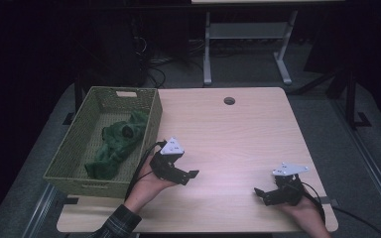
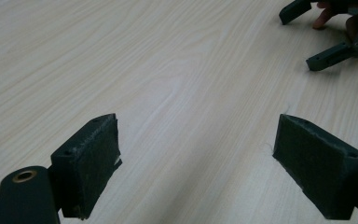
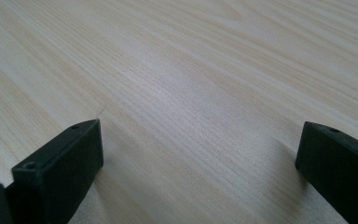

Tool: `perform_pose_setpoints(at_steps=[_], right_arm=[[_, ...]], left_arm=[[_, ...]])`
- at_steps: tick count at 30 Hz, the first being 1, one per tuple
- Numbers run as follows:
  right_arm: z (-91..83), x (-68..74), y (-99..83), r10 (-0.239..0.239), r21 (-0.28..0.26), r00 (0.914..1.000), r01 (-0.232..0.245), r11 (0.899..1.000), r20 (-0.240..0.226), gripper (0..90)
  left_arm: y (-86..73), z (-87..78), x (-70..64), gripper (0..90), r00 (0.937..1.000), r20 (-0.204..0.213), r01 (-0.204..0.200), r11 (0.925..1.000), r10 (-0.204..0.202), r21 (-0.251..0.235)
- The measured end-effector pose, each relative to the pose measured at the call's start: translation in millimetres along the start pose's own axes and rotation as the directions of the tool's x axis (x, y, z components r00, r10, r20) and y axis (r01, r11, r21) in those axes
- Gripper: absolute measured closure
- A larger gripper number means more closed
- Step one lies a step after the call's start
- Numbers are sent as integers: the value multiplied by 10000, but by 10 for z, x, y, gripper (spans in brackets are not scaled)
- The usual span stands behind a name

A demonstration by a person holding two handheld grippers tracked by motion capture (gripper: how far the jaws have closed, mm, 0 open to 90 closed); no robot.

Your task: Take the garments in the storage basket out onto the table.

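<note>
Both tongs, left point(image 1: 191, 174) and right point(image 1: 259, 193), are held wide and empty over the desk point(image 1: 238, 139). The green cloth point(image 1: 116, 144) lies in the basket point(image 1: 74, 144) at the left edge. The tongs are best kept apart and low.

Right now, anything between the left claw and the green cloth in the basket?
Yes: the basket's near side wall. The left claw sits on the table outside it, jaws open and pointing away toward the right claw. The green cloth lies inside, so it must be reached from above.
</note>
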State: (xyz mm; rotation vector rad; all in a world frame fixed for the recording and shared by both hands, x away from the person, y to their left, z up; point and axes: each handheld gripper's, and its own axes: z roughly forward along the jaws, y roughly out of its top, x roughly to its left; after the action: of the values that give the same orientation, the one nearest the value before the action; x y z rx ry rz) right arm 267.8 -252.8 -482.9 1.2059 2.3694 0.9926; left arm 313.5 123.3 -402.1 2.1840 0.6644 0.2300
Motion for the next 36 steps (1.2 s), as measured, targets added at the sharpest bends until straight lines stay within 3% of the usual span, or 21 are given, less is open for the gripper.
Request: perform_pose_setpoints(at_steps=[6, 11, 19, 30, 36], right_arm=[[0, 0, 0, 0, -2, 10000, 0, 10000, 1, 4], [0, -1, 0, -8, -10, 10000, 8, 10000, -4, 4], [0, -1, 0, -19, -6, 10000, 19, 10000, 1, 4], [-4, -6, -5, -82, -20, 10000, 82, 10000, 5, 4], [-6, -6, -8, -85, -27, 10000, 85, 10000, -21, 4]], left_arm=[[84, -57, 22, 135, 9998, 89, 178, 9997, -176, -178], [160, -112, 41, 135, 9999, 75, -134, 9999, 134, 26], [222, -200, 126, 135, 10000, 31, -17, 10000, 18, -96], [353, -312, 300, 134, 9999, 62, -148, 9999, 148, -42], [398, -397, 456, 134, 10000, 30, -16, 9998, 16, -217]])
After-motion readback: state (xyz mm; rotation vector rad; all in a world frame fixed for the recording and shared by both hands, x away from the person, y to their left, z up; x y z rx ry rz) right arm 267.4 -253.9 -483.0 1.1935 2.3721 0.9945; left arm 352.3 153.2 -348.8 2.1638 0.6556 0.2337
